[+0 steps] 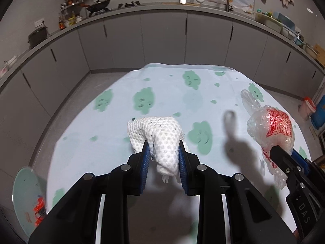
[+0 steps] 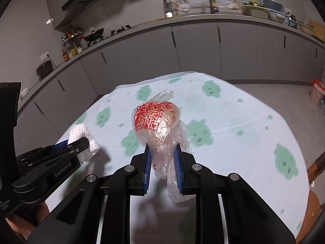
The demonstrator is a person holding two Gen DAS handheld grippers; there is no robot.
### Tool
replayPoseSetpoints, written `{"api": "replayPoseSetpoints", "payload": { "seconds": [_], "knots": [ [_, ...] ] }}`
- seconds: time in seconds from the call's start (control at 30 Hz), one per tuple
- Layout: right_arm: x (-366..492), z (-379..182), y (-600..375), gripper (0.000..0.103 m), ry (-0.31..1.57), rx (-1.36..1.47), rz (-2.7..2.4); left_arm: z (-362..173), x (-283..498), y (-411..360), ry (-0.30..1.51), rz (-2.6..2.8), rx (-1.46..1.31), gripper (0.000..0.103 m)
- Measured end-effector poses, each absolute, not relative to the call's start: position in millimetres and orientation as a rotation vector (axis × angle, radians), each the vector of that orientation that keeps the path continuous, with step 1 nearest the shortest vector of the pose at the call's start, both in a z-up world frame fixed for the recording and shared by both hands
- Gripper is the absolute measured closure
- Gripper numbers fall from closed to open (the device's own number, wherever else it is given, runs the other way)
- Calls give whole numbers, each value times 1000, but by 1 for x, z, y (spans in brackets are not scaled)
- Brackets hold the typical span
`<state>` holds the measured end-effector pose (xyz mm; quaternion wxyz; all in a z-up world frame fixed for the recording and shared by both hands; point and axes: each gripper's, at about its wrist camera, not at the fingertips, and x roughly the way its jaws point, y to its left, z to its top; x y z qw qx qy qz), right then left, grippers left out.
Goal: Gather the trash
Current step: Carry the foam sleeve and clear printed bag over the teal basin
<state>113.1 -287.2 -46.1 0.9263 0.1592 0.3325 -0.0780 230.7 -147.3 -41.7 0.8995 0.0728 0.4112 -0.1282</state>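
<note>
Currently: left gripper (image 1: 164, 152) jaws pinch white paper towel wad (image 1: 160, 136) above tablecloth (image 1: 162, 85) | right gripper (image 2: 162, 154) jaws pinch red-printed plastic bag (image 2: 156, 120), print unreadable | left body marked "GenRobot.AI", right "DAS".

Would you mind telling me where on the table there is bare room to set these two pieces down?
The tablecloth lies bare from its far edge to the paper towel in the left claw and plastic bag in the right claw. It is crowded only near, where the claws sit together, and by the round board at the left.
</note>
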Motion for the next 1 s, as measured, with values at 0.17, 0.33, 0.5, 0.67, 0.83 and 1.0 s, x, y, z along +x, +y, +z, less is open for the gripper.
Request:
{"api": "replayPoseSetpoints", "payload": {
  "seconds": [0.17,0.33,0.5,0.67,0.83,1.0],
  "knots": [
    [99,-44,-257,82,680,326,-121,-35,207,-110,836,-236,127,76],
    [87,-44,-223,81,683,308,-76,-37,188,-75,833,-196,111,76],
    [76,-44,-189,81,686,283,-32,-42,171,-42,840,-162,91,76],
    [69,-42,-158,82,685,251,20,-44,155,-4,836,-112,59,76],
    [62,-42,-121,82,682,226,85,-45,141,30,827,-63,44,76],
    [59,-43,-89,82,687,191,140,-47,131,57,830,-25,25,76]
  ]
}}
